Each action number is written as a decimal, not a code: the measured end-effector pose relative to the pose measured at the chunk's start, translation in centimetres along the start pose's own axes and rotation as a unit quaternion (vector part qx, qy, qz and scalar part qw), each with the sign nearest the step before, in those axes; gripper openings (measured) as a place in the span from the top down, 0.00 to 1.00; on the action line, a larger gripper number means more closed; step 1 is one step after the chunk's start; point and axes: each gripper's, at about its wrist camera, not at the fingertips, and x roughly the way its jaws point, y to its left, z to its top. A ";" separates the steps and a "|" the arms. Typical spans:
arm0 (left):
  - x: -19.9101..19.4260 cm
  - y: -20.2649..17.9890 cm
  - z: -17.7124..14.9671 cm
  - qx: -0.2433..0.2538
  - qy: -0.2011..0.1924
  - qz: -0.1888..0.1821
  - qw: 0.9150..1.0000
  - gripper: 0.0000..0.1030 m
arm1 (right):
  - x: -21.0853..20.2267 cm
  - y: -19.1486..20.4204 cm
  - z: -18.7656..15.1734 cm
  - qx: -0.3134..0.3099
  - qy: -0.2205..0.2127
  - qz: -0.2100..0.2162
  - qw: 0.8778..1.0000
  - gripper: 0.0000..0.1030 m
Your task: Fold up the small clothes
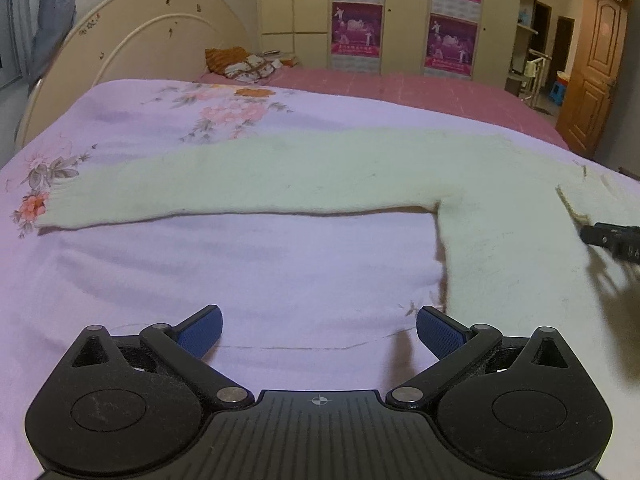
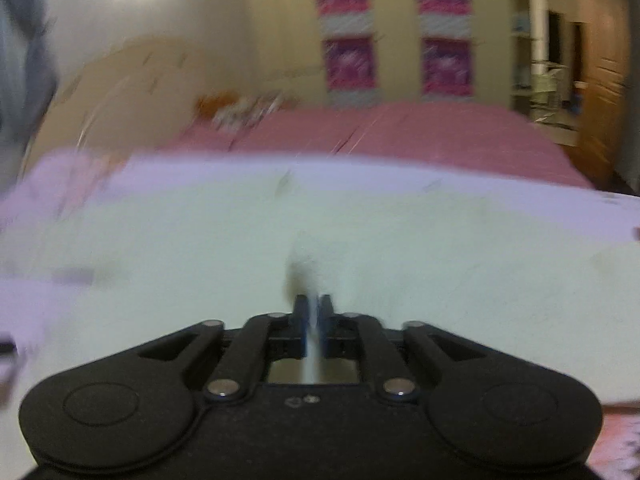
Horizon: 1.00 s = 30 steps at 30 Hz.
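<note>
A pale green knit sweater (image 1: 304, 176) lies flat on a lilac floral sheet (image 1: 240, 264), one sleeve stretched out to the left with its cuff at the left edge. My left gripper (image 1: 319, 330) is open and empty, low over the sheet just in front of the sweater's side edge. My right gripper (image 2: 314, 308) is shut on a fold of the sweater (image 2: 360, 248); this view is blurred by motion. The right gripper's black tip (image 1: 612, 238) shows at the right edge of the left wrist view, over the sweater's body.
A pink bed cover (image 1: 400, 88) lies beyond the lilac sheet, with a cream headboard (image 1: 132, 48) at the back left and pillows (image 1: 244, 65) near it. Wardrobes with purple posters (image 1: 356, 28) line the far wall. A wooden door (image 1: 596, 72) stands at the right.
</note>
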 end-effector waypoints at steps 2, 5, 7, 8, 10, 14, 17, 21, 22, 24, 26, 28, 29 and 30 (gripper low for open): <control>-0.1 -0.4 0.3 -0.004 -0.005 -0.012 1.000 0.09 | -1.7 0.7 -0.4 -0.024 -0.015 -0.003 1.000 0.76; 0.9 -2.5 1.6 -0.018 -0.001 -0.050 0.999 0.47 | -5.2 -0.7 -1.5 0.014 -0.034 0.007 0.999 0.83; 1.8 -5.0 2.6 -0.026 -0.003 -0.092 0.995 0.47 | -6.8 -2.3 -2.4 0.040 -0.036 -0.010 0.998 0.83; 2.4 -6.9 3.2 -0.025 -0.004 -0.116 0.993 0.47 | -7.4 -3.2 -2.9 0.061 -0.034 -0.013 0.997 0.84; 3.4 -10.5 4.0 -0.014 -0.006 -0.153 0.988 0.47 | -8.3 -4.9 -3.7 0.087 -0.032 -0.024 0.995 0.85; 6.7 -16.8 5.6 -0.014 0.023 -0.210 0.977 0.47 | -9.2 -7.3 -4.7 0.116 -0.030 -0.045 0.992 0.85; 9.1 -19.7 6.6 -0.020 0.033 -0.219 0.975 0.47 | -9.7 -8.5 -5.2 0.138 -0.031 -0.058 0.988 0.84; 10.3 -21.0 7.6 -0.004 0.032 -0.216 0.976 0.97 | -9.7 -9.7 -6.2 0.169 -0.033 -0.068 0.983 0.81; 9.9 -20.5 7.5 -0.013 0.028 -0.223 0.974 0.97 | -9.6 -10.0 -6.3 0.176 -0.033 -0.069 0.981 0.78; 9.3 -18.8 7.9 -0.017 0.004 -0.211 0.977 0.97 | -9.2 -10.4 -6.5 0.183 -0.031 -0.067 0.980 0.76; 9.1 -16.7 8.4 -0.024 -0.007 -0.197 0.980 0.97 | -9.1 -10.7 -6.7 0.190 -0.028 -0.063 0.979 0.75; 9.2 -14.6 8.6 -0.026 -0.012 -0.179 0.984 0.97 | -8.9 -10.9 -6.8 0.201 -0.027 -0.056 0.978 0.73; 9.3 -13.6 8.7 -0.028 -0.013 -0.170 0.985 0.97 | -8.7 -10.9 -6.8 0.205 -0.027 -0.052 0.977 0.73; 9.5 -12.4 8.7 -0.034 -0.012 -0.161 0.986 0.97 | -8.5 -10.9 -6.8 0.209 -0.028 -0.049 0.976 0.72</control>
